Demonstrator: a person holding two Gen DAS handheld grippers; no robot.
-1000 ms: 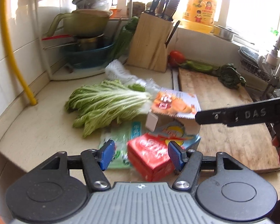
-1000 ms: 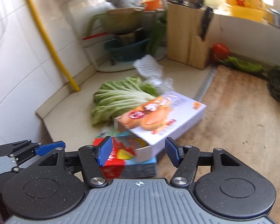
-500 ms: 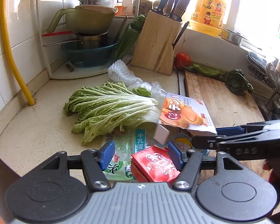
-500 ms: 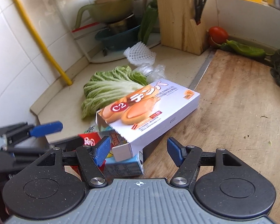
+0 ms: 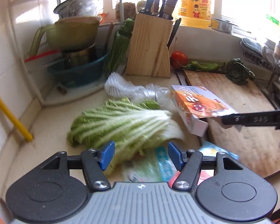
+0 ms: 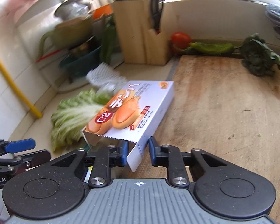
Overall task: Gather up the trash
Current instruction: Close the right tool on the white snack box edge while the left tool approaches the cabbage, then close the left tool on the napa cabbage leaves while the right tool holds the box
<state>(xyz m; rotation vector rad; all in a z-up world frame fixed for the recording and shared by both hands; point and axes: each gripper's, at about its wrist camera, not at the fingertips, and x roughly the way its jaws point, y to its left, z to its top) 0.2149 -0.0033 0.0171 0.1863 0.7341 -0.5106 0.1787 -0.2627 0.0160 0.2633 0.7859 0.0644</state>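
An orange-and-white snack box [image 6: 132,110] with an open near end lies tilted across the counter and the cutting board's left edge. My right gripper [image 6: 138,152] is closing, its blue pads against the box's side wall at that open end; from the left wrist it shows as a dark finger [image 5: 252,119] at the box [image 5: 197,106] corner. My left gripper [image 5: 140,155] stands open above a green-and-blue wrapper [image 5: 151,168], with nothing between the pads. A blue carton [image 5: 214,151] and a red carton [image 5: 205,175] lie beside it. White foam netting [image 5: 117,85] and clear plastic [image 5: 155,93] lie behind the cabbage.
A Chinese cabbage [image 5: 121,123] lies mid-counter. The wooden cutting board [image 6: 224,102] fills the right, with a tomato [image 6: 180,39], green peppers [image 6: 209,47] and dark greens [image 6: 259,57] at its far edge. Knife block [image 5: 149,46], stacked pots and a yellow pipe [image 5: 11,117] line the back and left.
The right gripper's jaws went from wide apart to closed on the snack box's open end, and the box now sits tilted up. The left gripper moved left, off the red carton and toward the cabbage.
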